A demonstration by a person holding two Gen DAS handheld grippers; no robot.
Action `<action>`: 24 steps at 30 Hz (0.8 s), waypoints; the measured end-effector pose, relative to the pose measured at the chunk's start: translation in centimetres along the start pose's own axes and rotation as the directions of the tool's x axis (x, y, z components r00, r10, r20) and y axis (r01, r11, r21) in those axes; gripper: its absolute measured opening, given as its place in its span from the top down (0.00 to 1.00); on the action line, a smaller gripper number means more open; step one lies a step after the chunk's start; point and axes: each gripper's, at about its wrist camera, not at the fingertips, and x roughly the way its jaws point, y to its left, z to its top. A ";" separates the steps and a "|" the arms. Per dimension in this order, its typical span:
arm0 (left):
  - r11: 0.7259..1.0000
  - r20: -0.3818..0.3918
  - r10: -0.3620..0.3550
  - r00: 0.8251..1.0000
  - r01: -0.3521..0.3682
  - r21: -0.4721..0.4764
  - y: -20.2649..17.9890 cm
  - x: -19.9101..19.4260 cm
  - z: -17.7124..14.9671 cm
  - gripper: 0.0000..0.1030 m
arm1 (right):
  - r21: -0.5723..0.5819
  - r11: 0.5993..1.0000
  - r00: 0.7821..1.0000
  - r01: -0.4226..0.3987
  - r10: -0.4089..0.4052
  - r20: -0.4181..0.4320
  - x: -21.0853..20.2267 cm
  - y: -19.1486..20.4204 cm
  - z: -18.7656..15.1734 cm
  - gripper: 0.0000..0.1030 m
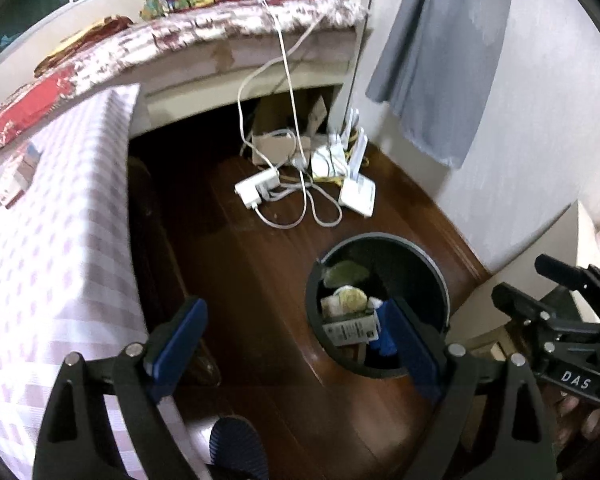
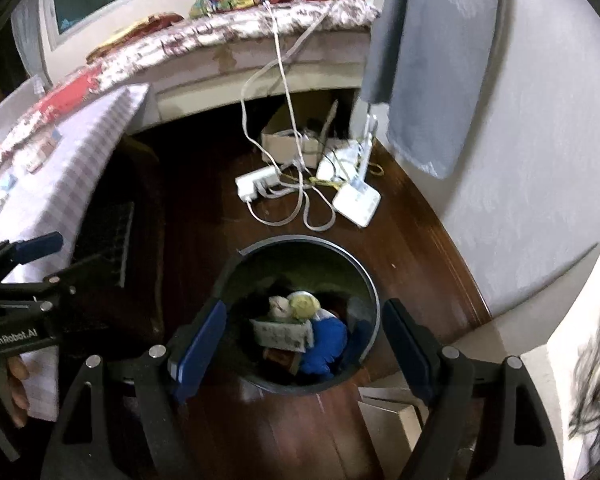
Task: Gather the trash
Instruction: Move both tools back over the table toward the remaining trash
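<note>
A round dark trash bin [image 1: 428, 264] stands on the wooden floor; it also shows in the right wrist view [image 2: 364, 276]. Inside lie a small printed carton [image 2: 282, 334], a crumpled blue item [image 2: 326, 344], a yellowish wad [image 2: 304, 305] and other scraps. My left gripper [image 1: 296, 340] is open and empty, above the floor just left of the bin. My right gripper [image 2: 304, 344] is open and empty, directly above the bin's mouth. Each gripper shows in the other's view: the right one [image 1: 540, 280], the left one [image 2: 32, 248].
A table with a pink checked cloth [image 1: 52, 240] stands at the left, small items on it. A bed [image 1: 228, 40] lies behind. White power strips, a router [image 1: 358, 196] and cables [image 1: 300, 184] lie on the floor beyond the bin. A wall and grey cloth [image 1: 440, 60] are right.
</note>
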 end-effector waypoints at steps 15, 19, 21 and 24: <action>0.997 0.116 0.043 0.992 -0.035 -0.070 6.0 -5.6 1.5 0.11 | -0.082 0.996 0.996 -0.043 0.049 0.070 -3.3 6.6 4.7 0.20; 0.994 0.134 0.065 0.989 -0.052 -0.097 8.2 -6.8 1.4 0.11 | -0.126 0.990 0.993 -0.068 0.079 0.088 -4.1 9.6 6.1 0.20; 0.991 0.143 0.082 0.986 -0.065 -0.119 9.7 -7.4 1.3 0.11 | -0.144 0.986 0.991 -0.081 0.095 0.097 -4.3 11.0 6.7 0.20; 0.985 0.153 0.107 0.982 -0.083 -0.151 11.9 -8.3 1.2 0.11 | -0.170 0.980 0.987 -0.105 0.124 0.104 -4.4 13.4 7.7 0.20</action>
